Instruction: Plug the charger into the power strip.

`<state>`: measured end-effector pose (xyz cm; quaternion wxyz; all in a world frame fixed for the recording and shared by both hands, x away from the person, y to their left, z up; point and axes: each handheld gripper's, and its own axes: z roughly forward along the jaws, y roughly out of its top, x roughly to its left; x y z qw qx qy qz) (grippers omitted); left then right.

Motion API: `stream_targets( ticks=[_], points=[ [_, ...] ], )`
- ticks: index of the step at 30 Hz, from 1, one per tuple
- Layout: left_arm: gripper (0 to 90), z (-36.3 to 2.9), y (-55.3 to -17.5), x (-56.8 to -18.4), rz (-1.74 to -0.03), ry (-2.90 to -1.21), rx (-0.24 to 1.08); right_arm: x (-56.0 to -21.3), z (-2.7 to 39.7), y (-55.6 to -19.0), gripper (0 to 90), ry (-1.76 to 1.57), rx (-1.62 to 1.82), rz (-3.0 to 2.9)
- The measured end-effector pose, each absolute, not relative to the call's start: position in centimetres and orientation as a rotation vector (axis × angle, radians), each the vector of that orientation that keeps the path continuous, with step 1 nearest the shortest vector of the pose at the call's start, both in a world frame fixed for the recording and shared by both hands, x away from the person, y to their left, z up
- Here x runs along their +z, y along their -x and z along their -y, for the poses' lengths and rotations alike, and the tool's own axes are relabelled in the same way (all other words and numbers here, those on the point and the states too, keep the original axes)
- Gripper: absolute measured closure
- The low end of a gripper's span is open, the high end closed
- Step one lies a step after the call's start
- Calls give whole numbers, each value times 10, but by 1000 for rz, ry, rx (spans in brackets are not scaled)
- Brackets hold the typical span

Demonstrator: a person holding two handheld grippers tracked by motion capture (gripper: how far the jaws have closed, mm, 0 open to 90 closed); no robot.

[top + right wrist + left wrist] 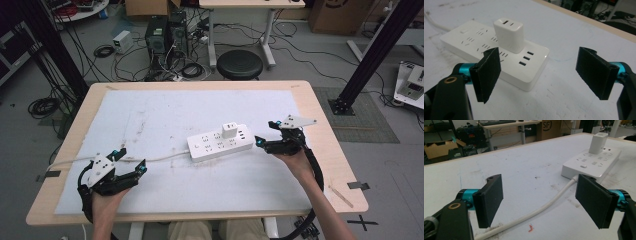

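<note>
My left gripper (131,161), jaws spread and empty, straddles the white round cable (541,208) on the white table sheet (165,115). Mid-sheet lies the white rectangular plastic power strip (220,143), a white cube charger (229,130) plugged in. My right gripper (266,133), spread, flanks its near end. The left gripper view shows a brown cardboard box (548,128) marked "SF".

High view: we look down and forward over the table (325,165).
Gripper views: low, close; both share the power strip (591,162).
</note>
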<state>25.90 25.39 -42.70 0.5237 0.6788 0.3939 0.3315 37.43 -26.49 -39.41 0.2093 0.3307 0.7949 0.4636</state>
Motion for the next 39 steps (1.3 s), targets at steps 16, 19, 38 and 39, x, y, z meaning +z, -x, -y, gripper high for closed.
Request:
stream_targets(
  ticks=[16,19,38,39],
  points=[
    [223,-258,-264,-429,-977,-1613,807,-406,288,-317,208,-1055,1337,-1942],
    [223,-259,-265,-430,-984,-1606,807,-409,292,-306,208,-1077,1326,-1865],
    [223,-260,-268,-430,-982,-1615,807,-426,309,-283,208,-1183,1327,-1781],
    [223,-260,-268,-430,-982,-1615,807,-426,309,-283,208,-1185,1329,-1780]
  ],
)
